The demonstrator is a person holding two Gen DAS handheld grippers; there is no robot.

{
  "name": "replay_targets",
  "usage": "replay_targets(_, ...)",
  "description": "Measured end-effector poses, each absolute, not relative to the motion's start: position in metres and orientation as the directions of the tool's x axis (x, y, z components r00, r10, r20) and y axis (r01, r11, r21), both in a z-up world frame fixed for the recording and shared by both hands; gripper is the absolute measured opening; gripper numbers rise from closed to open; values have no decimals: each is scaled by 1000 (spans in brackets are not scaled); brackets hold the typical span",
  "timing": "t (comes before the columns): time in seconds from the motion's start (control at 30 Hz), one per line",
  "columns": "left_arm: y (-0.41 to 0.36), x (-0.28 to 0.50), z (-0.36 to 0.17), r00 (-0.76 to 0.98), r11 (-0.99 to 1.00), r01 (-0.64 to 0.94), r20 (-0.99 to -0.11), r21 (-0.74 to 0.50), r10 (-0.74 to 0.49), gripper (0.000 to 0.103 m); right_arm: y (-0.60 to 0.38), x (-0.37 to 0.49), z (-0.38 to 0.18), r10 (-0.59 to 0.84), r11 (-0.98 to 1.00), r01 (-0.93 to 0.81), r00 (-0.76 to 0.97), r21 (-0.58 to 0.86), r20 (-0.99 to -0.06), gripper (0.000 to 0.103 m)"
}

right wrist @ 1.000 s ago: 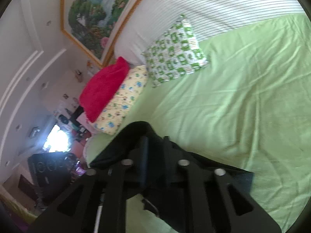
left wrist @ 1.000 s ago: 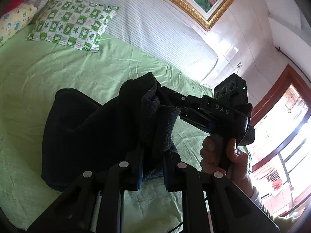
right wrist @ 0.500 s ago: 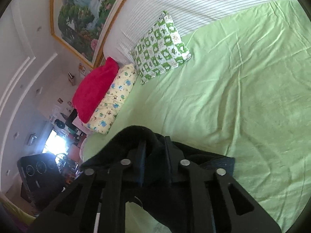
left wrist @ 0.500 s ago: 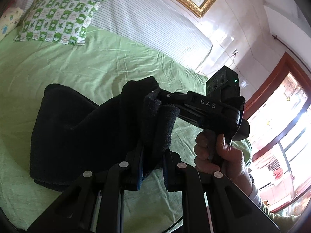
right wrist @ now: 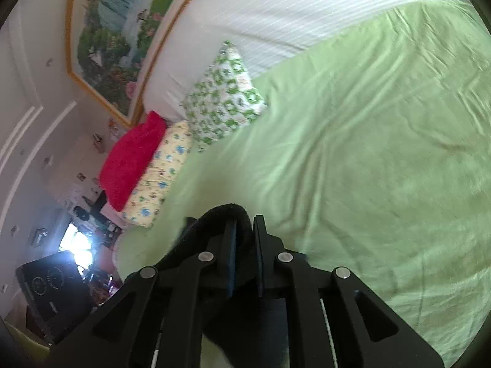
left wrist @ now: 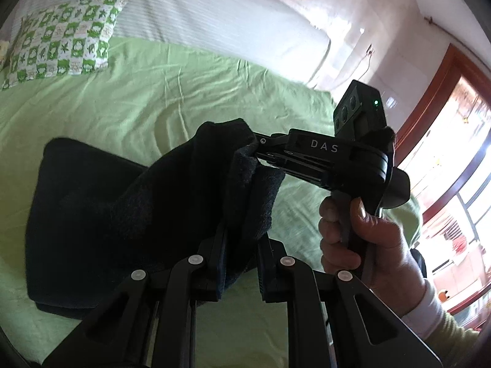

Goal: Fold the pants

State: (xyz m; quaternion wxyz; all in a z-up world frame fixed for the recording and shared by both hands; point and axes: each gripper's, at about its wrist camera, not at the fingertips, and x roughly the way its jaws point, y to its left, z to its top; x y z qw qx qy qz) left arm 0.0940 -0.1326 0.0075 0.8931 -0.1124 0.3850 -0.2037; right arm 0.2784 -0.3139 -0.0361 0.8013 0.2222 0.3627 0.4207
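**Left wrist view: two grippers pinching black pants above a green bed**

Left wrist camera is showing the green bed sheet (left wrist: 172, 98) spreading across most of the frame, with the white striped headboard cushion (left wrist: 214, 9) running along its far edge. One pair of black pants (left wrist: 116, 214) is hanging between the tools, its lower part lying on the sheet. The left gripper (left wrist: 241, 242) is pinching a thick fold of the fabric between its two fingers. The right gripper (left wrist: 260, 150) is reaching in from the right, carrying the white lettering "DAS" on its side and one lit green lamp; its tips are biting the upper edge of the pants. One hand (left wrist: 362, 245) is gripping its handle. One green-and-white patterned pillow (left wrist: 61, 43) is resting at the headboard.

Right wrist camera is adding what the other lacks: a framed landscape painting (right wrist: 122, 24), one red pillow (right wrist: 132, 159) and one yellow printed pillow (right wrist: 159, 171), making three pillows. There the right gripper (right wrist: 244, 245) is squeezing a black hem.
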Motion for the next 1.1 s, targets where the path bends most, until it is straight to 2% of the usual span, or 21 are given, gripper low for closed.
replay_targets(0.13,-133,96,-3,599,888,288,-656,-359,-459,18,-320,281,-53,819,571,-482,392,664,-419,14)
replay_targets(0.23,-132,93,-1,587,882,299,-658,-364,-471,24,-328,278,-55,799,597,-460,414,658,-436,31)
replay_targets(0.33,-129,85,3,570,870,322,-657,-373,-493,36,-332,272,-51,777,626,-452,428,635,-461,32)
replay_targets(0.37,-128,81,5,569,865,329,-651,-379,-502,45,-333,269,-49,766,640,-448,438,625,-471,32)
replay_targets(0.4,-125,76,8,572,859,335,-641,-387,-512,50,-335,266,-47,752,656,-443,451,611,-481,32)
replay_targets(0.53,-110,61,19,590,856,347,-620,-384,-517,50,-344,252,-37,707,701,-411,506,583,-494,32)
replay_targets(0.73,-67,53,33,645,873,304,-592,-381,-483,52,-347,221,-18,684,716,-402,568,571,-458,32)
replay_targets(1.1,-9,75,33,694,908,186,-604,-375,-392,52,-292,172,20,728,684,-550,557,479,-400,32)
